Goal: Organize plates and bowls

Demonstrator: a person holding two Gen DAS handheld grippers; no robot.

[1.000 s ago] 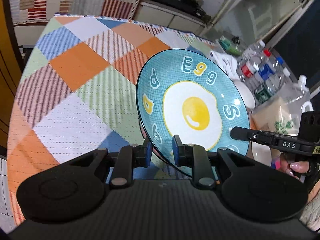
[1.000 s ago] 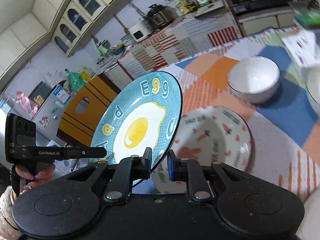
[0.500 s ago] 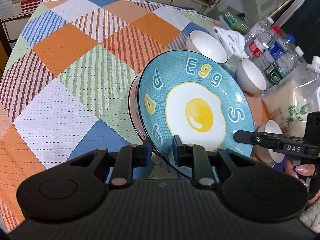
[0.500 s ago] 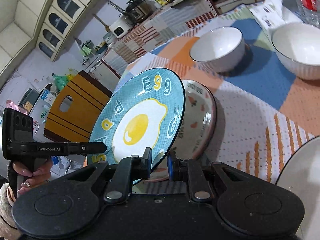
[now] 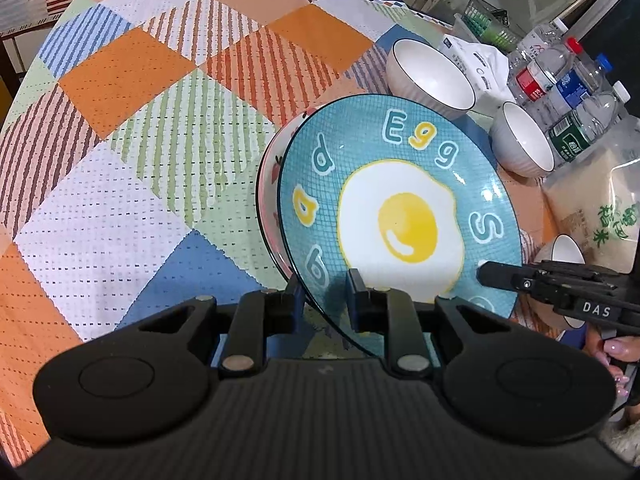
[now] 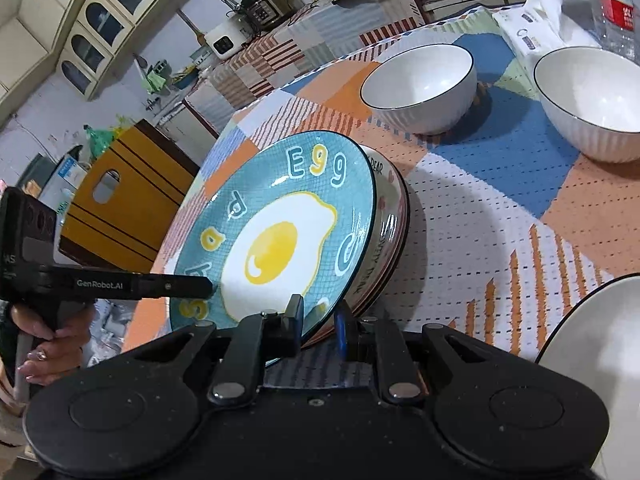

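Blue egg plate [image 5: 400, 216] lowered since a second ago, now on pink plate [image 5: 272, 184] stack. Left gripper [image 5: 322, 294] clamps rim at 7 o'clock, right gripper [image 6: 318, 320] at 5 o'clock. Release likely next.

The right tongs [image 6: 318, 322] pinched the near rim of the blue egg plate [image 6: 280, 236], which tilted above a pink-patterned plate [image 6: 390, 232] lying on the checked desk [image 6: 480, 240]. The left tongs [image 6: 208, 284] reached in from the left and gripped the plate's opposite edge, a hand [image 6: 44, 344] around their handle. Two white bowls [image 6: 420, 84] [image 6: 592, 100] stood farther back on the desk, well apart from the plates.
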